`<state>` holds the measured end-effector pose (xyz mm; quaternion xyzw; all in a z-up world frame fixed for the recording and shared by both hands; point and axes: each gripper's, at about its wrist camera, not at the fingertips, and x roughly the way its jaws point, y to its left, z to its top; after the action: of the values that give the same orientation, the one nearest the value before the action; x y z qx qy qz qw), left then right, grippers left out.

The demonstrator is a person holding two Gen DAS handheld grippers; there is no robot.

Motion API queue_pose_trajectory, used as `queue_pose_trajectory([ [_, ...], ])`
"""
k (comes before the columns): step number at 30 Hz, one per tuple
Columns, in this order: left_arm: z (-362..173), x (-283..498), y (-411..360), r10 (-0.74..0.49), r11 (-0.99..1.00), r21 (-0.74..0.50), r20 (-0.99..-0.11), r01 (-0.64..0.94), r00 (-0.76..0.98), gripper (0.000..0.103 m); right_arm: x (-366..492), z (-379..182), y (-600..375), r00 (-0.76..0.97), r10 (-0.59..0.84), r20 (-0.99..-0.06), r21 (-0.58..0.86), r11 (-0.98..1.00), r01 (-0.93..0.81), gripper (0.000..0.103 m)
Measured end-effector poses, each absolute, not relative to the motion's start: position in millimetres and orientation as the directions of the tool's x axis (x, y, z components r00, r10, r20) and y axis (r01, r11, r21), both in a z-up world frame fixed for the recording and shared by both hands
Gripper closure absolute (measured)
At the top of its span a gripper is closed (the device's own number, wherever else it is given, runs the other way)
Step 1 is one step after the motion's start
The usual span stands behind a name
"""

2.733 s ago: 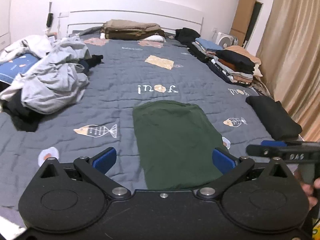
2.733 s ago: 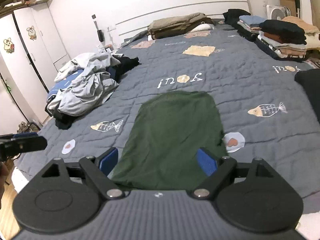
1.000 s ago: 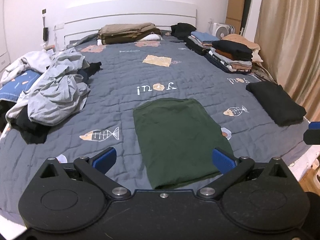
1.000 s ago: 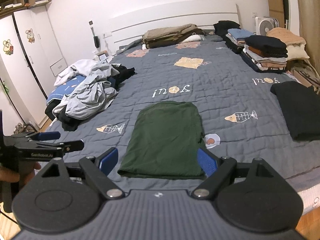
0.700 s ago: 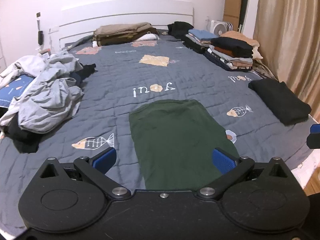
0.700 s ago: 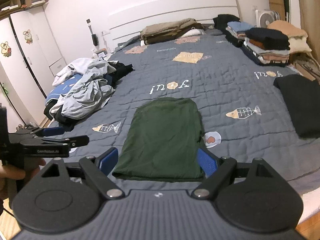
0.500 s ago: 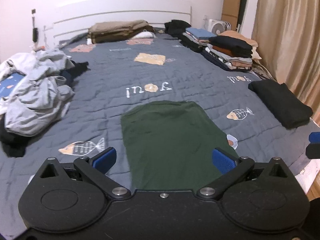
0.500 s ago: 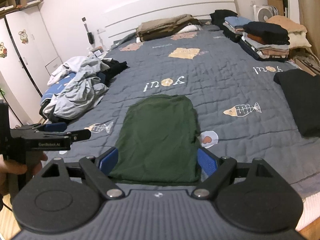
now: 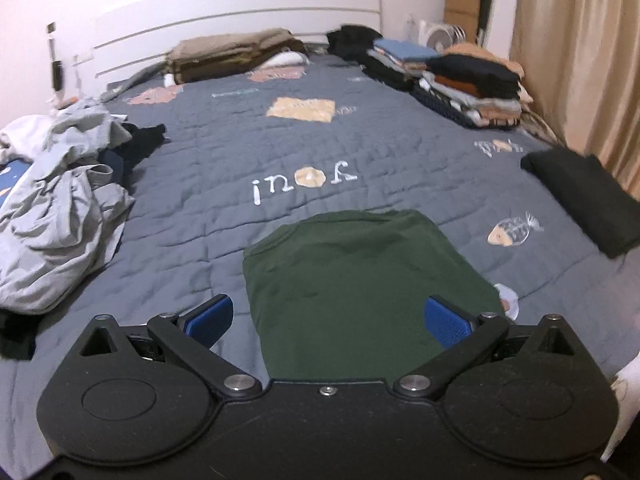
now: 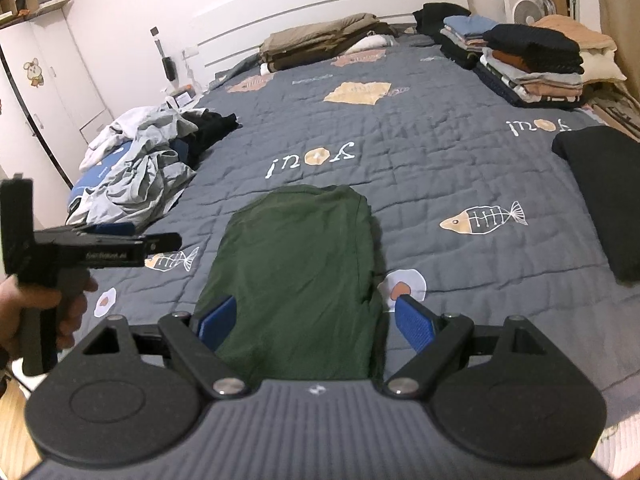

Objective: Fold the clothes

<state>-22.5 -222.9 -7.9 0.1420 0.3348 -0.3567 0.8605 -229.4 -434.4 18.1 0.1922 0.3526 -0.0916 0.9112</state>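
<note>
A bed (image 9: 400,152) under a grey quilt printed with fish, eggs and lettering fills the room before you, running back to a white slatted headboard (image 9: 240,16) against a pale wall. White wardrobe doors (image 10: 48,80) with cartoon stickers stand on one side; beige curtains (image 9: 580,60) hang on the other. A heap of unfolded grey and dark laundry (image 9: 60,208) sprawls along the wardrobe side. Opposite it, stacks of folded clothes (image 9: 468,84) line the curtain edge, and a folded black garment (image 9: 580,200) lies alone nearer you. A brown folded pile (image 9: 236,56) sits at the headboard. A small white fan (image 10: 524,10) stands in the far corner. The dark green garment (image 9: 360,280), folded into a long panel, lies flat near the foot edge of the bed. You hold your left gripper (image 9: 328,318) and right gripper (image 10: 316,320) over its near end, jaws spread wide and empty. Your left hand (image 10: 36,312) clasps its handle.
</note>
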Motion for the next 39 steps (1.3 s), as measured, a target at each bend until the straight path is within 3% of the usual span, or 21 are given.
queue_pose_trajectory([
  [10, -70, 47, -208, -0.582, 0.693, -0.175, -0.709, 0.699, 0.400, 0.000, -202, -31, -463, 0.709, 0.045, -0.703, 0.383, 0.864, 0.325, 0.017],
  [15, -101, 89, -192, -0.651, 0.692, -0.366, -0.689, 0.623, 0.319, 0.003, -186, -61, -464, 0.694, 0.093, -0.714, 0.409, 0.860, 0.306, 0.017],
  [19, -124, 116, -190, -0.684, 0.671, -0.448, -0.681, 0.590, 0.262, 0.003, -177, -83, -470, 0.695, 0.134, -0.707, 0.451, 0.841, 0.297, 0.017],
  [23, -143, 137, -194, -0.699, 0.658, -0.498, -0.684, 0.565, 0.212, 0.005, -177, -97, -474, 0.729, 0.148, -0.669, 0.460, 0.852, 0.250, 0.017],
  [27, -154, 149, -206, -0.710, 0.634, -0.507, -0.680, 0.584, 0.181, 0.006, -170, -110, -479, 0.686, 0.141, -0.714, 0.443, 0.849, 0.286, 0.017],
  [39, -167, 166, -214, -0.762, 0.539, -0.563, -0.643, 0.627, 0.079, 0.006, -174, -131, -514, 0.635, 0.263, -0.727, 0.553, 0.772, 0.313, 0.012],
])
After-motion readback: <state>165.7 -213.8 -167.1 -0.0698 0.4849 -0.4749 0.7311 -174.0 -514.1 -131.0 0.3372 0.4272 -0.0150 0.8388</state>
